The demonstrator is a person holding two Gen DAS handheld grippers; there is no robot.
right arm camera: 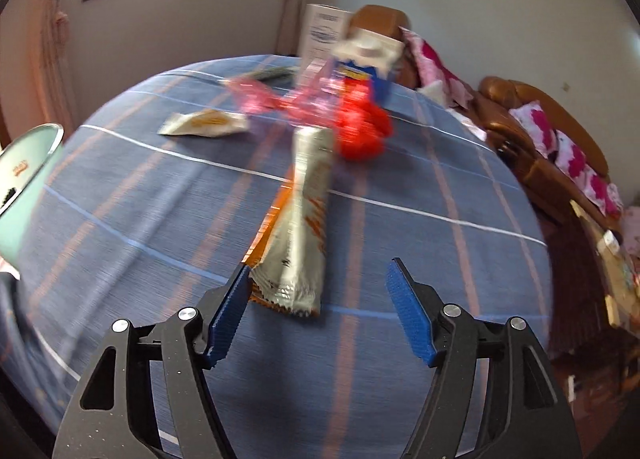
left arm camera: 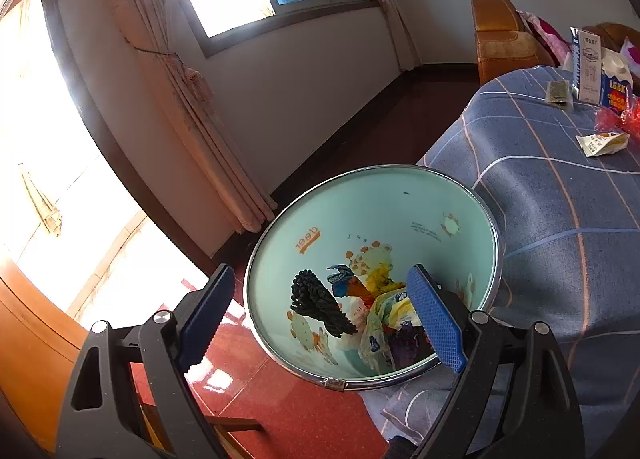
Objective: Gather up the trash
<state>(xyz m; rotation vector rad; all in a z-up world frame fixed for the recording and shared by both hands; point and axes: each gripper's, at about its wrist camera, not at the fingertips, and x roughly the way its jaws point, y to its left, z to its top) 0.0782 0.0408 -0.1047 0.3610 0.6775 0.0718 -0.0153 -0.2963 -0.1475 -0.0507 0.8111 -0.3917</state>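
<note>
round table [right arm camera: 400, 243] under a blue cloth with white and orange check lines. lying on the cloth: a long silver-and-orange wrapper [right arm camera: 298, 227] near the front edge; a flat white-and-yellow packet [right arm camera: 202, 124] farther back; crumpled red plastic [right arm camera: 362, 131]; a pink wrapper [right arm camera: 256, 96]; a small dark sachet [left arm camera: 558, 92]; a blue-and-white carton [right arm camera: 366, 67] and a tall white box [right arm camera: 320, 37], both upright at the far side.
</note>
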